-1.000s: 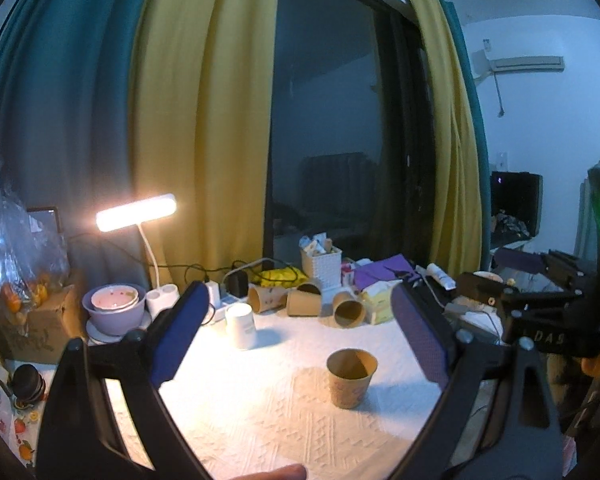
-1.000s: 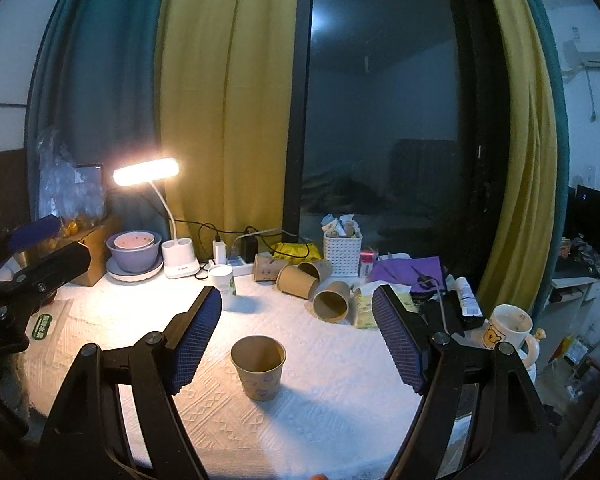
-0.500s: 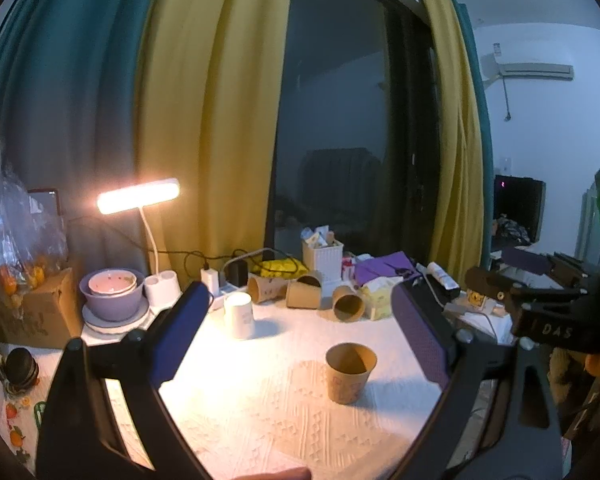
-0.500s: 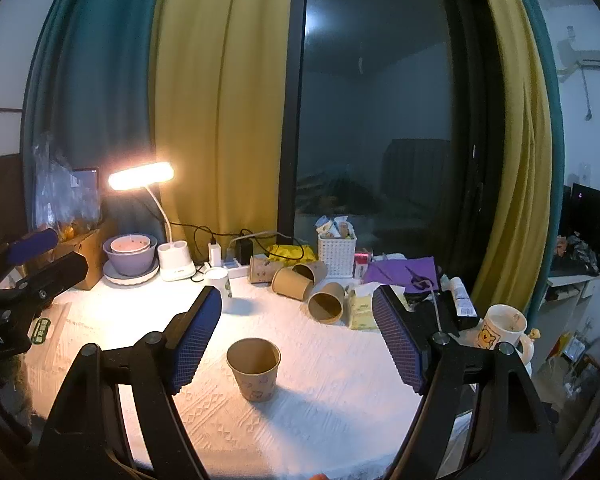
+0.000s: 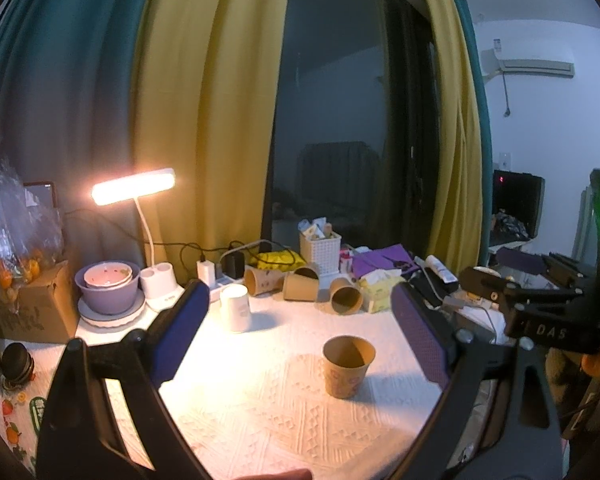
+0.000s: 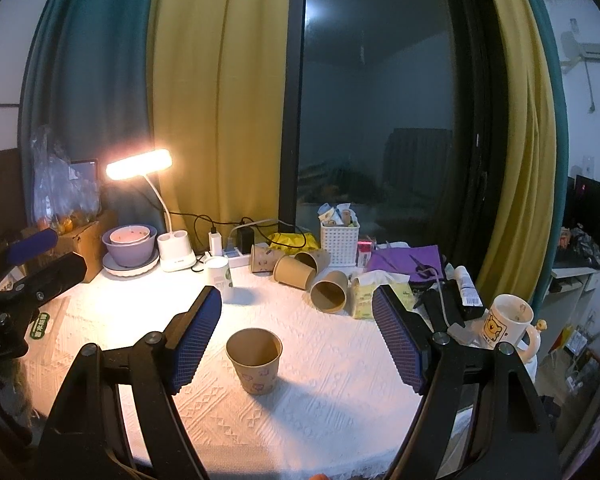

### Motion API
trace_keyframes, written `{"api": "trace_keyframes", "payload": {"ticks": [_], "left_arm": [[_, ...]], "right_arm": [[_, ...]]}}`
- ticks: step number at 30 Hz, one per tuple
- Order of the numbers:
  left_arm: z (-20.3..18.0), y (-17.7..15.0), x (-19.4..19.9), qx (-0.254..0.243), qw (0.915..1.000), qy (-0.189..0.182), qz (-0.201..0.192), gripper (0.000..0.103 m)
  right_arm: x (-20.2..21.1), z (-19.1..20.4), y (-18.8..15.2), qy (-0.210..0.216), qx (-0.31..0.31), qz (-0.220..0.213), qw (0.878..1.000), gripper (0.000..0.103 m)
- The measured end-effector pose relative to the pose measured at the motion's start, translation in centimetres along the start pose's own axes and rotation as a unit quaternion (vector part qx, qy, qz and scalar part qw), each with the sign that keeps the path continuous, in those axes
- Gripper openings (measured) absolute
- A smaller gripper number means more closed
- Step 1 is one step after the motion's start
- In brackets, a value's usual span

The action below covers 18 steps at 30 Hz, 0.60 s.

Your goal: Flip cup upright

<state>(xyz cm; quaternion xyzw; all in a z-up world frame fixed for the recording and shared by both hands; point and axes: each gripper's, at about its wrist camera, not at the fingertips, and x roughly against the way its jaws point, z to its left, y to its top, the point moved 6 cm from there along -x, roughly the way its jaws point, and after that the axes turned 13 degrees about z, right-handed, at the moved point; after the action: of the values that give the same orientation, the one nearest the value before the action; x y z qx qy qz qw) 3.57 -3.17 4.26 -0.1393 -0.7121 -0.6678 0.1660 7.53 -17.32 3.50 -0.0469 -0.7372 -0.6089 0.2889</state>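
A brown paper cup (image 5: pixel 348 366) stands upright, mouth up, on the white cloth; it also shows in the right wrist view (image 6: pixel 255 360). My left gripper (image 5: pixel 300 340) is open and empty, held back from the cup, which sits between its blue pads, nearer the right one. My right gripper (image 6: pixel 298 338) is open and empty, with the cup nearer its left pad. Three brown cups (image 6: pixel 300 270) lie on their sides near the back. Each gripper shows at the edge of the other's view.
A lit desk lamp (image 6: pixel 140 166), purple bowls (image 6: pixel 130 246), a white cup (image 6: pixel 219 276), a white basket (image 6: pixel 339 240), a power strip, tissues, purple cloth and a bear mug (image 6: pixel 508 320) crowd the back and right. A cardboard box (image 5: pixel 24 304) stands at the left.
Both grippers have risen and pulled back a little, so the upright cup sits slightly lower in both views. The cup itself has not moved.
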Motion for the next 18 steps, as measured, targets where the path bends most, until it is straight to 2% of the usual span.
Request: {"api": "trace_keyframes", "payload": {"ticks": [18], "left_arm": [[-0.38,-0.29,-0.15,-0.003,1.0000,-0.003,0.004,0.093]], "right_arm": [[-0.34,0.09,-0.47,0.001,-0.001,0.005,1.000,0.081]]}}
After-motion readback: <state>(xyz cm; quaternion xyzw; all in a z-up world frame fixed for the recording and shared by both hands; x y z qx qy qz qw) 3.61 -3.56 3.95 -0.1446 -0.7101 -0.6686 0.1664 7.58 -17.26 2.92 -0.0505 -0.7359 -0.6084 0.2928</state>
